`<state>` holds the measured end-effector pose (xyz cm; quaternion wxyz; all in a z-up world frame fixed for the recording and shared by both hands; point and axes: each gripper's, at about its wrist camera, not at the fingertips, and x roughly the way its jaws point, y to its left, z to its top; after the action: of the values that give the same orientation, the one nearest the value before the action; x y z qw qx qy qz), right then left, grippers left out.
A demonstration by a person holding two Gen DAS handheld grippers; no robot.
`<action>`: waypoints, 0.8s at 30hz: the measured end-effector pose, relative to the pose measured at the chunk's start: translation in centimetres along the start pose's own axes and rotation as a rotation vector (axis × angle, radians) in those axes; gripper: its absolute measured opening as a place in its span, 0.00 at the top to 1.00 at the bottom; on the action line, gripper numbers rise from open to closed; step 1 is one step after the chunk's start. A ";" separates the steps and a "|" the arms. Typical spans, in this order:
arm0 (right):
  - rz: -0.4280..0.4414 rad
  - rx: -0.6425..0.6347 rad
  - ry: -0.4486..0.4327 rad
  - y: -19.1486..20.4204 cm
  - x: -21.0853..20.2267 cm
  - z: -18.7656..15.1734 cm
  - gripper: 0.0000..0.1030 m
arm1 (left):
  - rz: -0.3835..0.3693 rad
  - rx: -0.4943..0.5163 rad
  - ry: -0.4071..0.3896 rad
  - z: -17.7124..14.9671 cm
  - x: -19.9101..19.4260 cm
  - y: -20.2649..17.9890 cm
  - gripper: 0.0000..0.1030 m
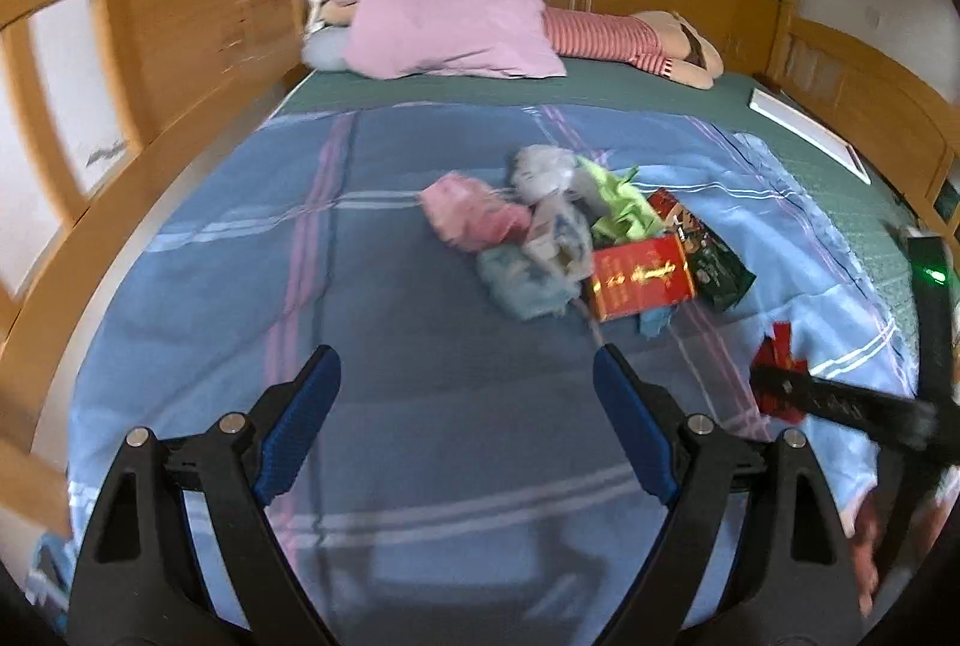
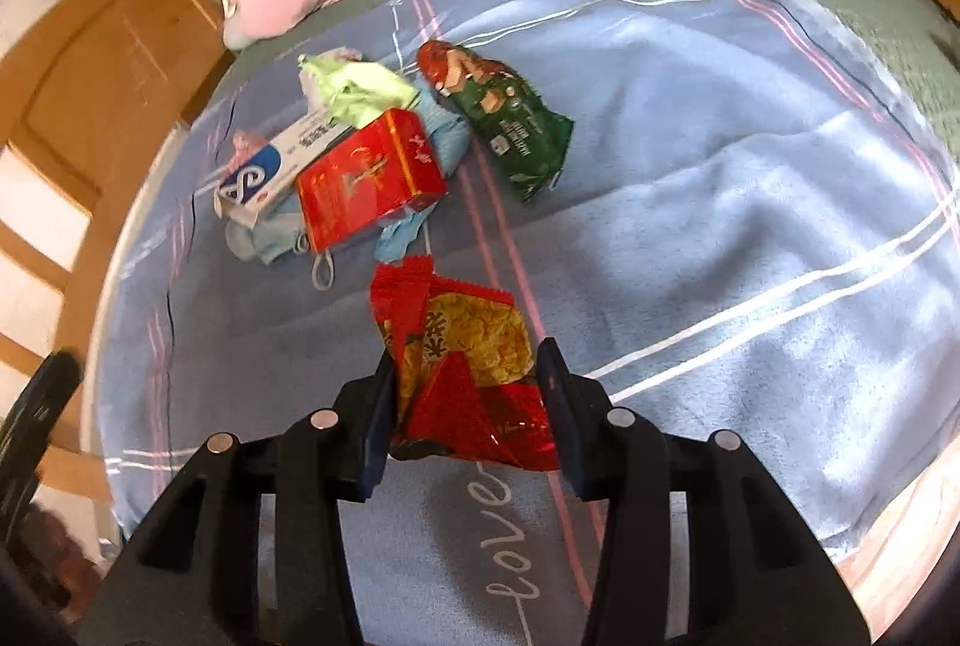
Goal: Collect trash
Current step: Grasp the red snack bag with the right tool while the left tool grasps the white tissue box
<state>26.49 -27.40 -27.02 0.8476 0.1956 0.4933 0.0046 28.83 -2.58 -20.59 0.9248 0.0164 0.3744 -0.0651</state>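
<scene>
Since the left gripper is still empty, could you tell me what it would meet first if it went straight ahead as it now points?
Probably the blue blanket: the open left gripper points down at bare fabric short of the trash pile, though depth is uncertain.

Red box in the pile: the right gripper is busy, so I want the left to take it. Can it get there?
Probably yes: the left gripper is open and empty, with only bare blanket between it and the red box.
</scene>
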 end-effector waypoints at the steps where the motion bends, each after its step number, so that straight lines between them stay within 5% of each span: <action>1: 0.011 0.009 -0.004 -0.2 -0.1 0.1 0.56 | -0.015 0.002 0.003 0.4 0.8 -0.4 0.16; 5: 0.025 0.007 -0.021 -0.4 -0.8 0.1 0.56 | -0.073 -0.003 0.023 2.6 4.9 -2.2 0.16; 12: 0.074 0.021 -0.032 -1.2 -1.1 0.4 0.56 | -0.007 0.023 0.069 4.8 11.6 -5.0 0.17; 14: 0.085 0.032 -0.035 -1.6 -1.2 0.5 0.56 | -0.010 0.023 0.090 4.9 12.8 -5.4 0.26; 16: 0.094 0.044 -0.035 -2.0 -1.3 0.6 0.56 | -0.025 0.018 0.131 4.8 14.1 -5.5 0.50; 19: 0.107 0.068 -0.039 -2.7 -1.5 0.7 0.56 | -0.035 -0.014 0.170 4.6 15.3 -5.2 0.54; 24: 0.116 0.069 -0.052 -2.7 -1.9 0.6 0.56 | -0.051 -0.005 0.125 4.9 13.7 -5.2 0.69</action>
<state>25.52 -30.45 -26.05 0.8512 0.2531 0.4586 0.0314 41.29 -9.60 -26.54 0.8978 0.0086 0.4317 -0.0866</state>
